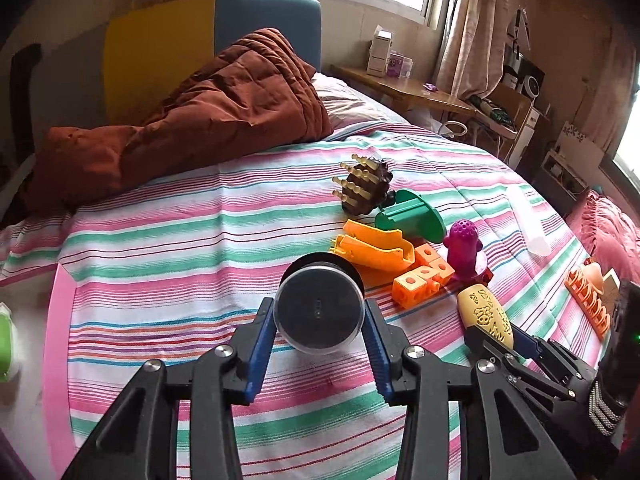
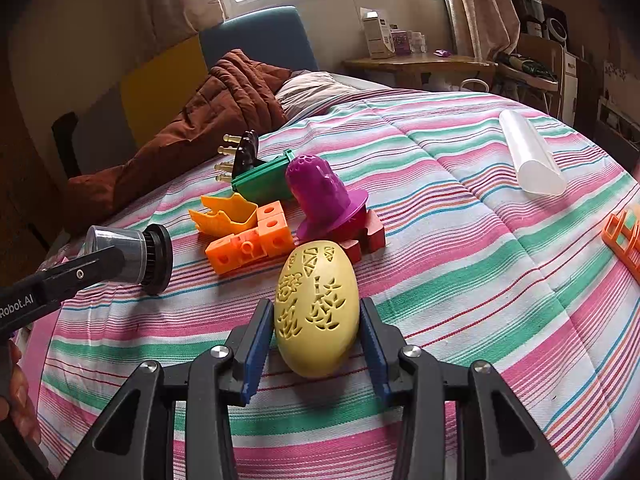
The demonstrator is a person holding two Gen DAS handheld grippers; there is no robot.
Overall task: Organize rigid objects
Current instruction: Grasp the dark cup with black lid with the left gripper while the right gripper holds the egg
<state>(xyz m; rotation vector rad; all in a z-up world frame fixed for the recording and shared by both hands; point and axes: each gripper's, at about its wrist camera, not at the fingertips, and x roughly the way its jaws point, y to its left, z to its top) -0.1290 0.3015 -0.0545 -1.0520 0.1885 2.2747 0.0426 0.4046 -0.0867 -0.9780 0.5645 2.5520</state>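
Observation:
My left gripper (image 1: 319, 322) is shut on a clear round jar with a black lid (image 1: 319, 311), held just above the striped bedspread; the jar also shows in the right wrist view (image 2: 132, 254). My right gripper (image 2: 316, 322) is shut on a yellow carved egg (image 2: 316, 306), also seen in the left wrist view (image 1: 486, 314). Ahead lies a cluster: orange cubes (image 2: 252, 242), an orange scoop (image 2: 224, 216), a purple perforated cone (image 2: 320, 196), a green flanged piece (image 2: 260, 178), a dark brush with pegs (image 2: 242, 154), a red block (image 2: 370, 234).
A translucent tube (image 2: 530, 160) lies at the far right of the bed. An orange frame (image 2: 624, 236) sits at the right edge. A brown quilt (image 1: 200, 116) is heaped near the headboard. A wooden desk (image 2: 420, 62) stands beyond the bed.

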